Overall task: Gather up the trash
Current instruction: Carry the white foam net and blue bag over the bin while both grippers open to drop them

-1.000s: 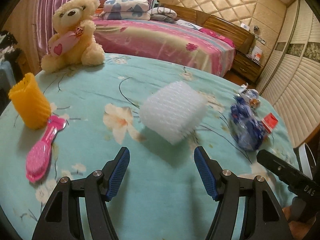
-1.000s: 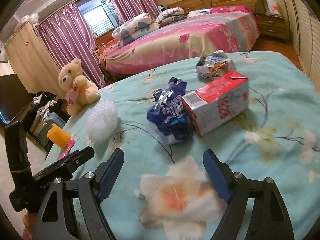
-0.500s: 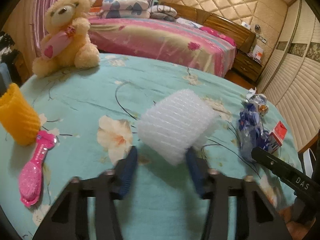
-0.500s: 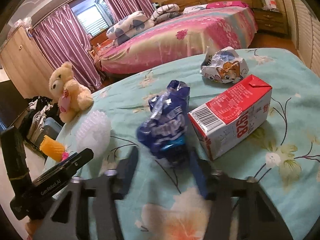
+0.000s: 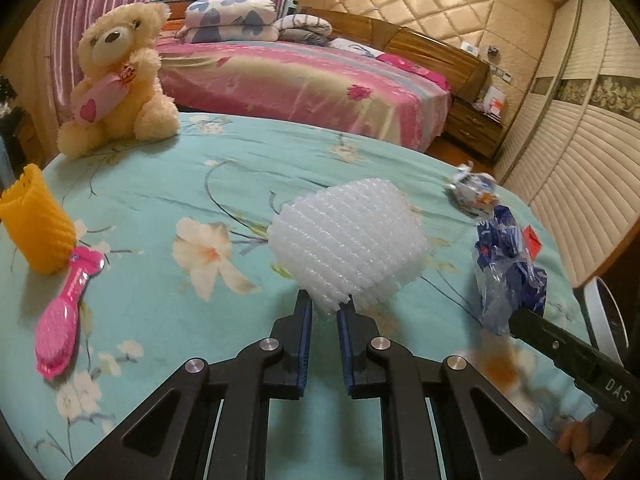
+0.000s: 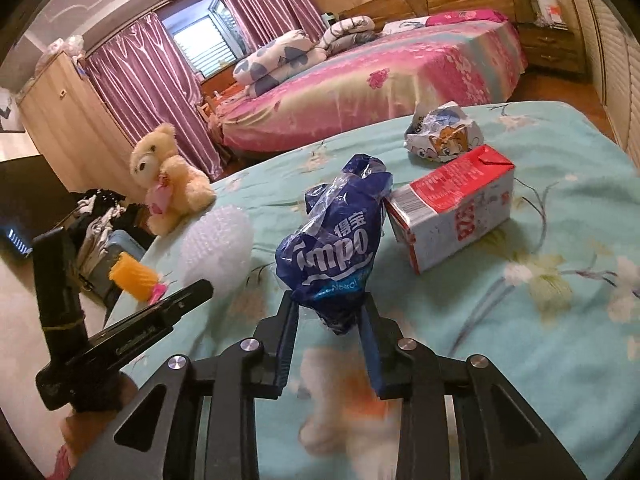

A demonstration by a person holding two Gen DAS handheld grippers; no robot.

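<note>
Both grabs look made at this point, so the job now is really just lifting without losing anything. The left gripper [image 5: 325, 312] has its fingers pinched on the bottom corner of the bubble wrap roll [image 5: 348, 240], and that's a pretty thin bite on something squashy. I'd lift slow and straight up, since a jerk could let the roll slip out. The right gripper [image 6: 330, 316] has its fingers closed around the lower end of the blue plastic bag [image 6: 340, 240], which stands up crumpled between them. The bag touches the milk carton [image 6: 452, 216] at its side, so pull it away from the carton rather than dragging across it.

Everything sits on the bed with the teal flowered blanket [image 5: 180, 184]. The crumpled wrapper [image 6: 444, 136] lies just behind the carton, so those two are still left to collect. The teddy bear [image 5: 116, 80], orange cup [image 5: 36, 228] and pink hairbrush [image 5: 64, 316] over on the left side aren't trash in my book, leave them.

Pose-wise, both grippers come in low and nearly level with the blanket, pointing forward side by side, left one on the roll and right one on the bag, close to each other.
</note>
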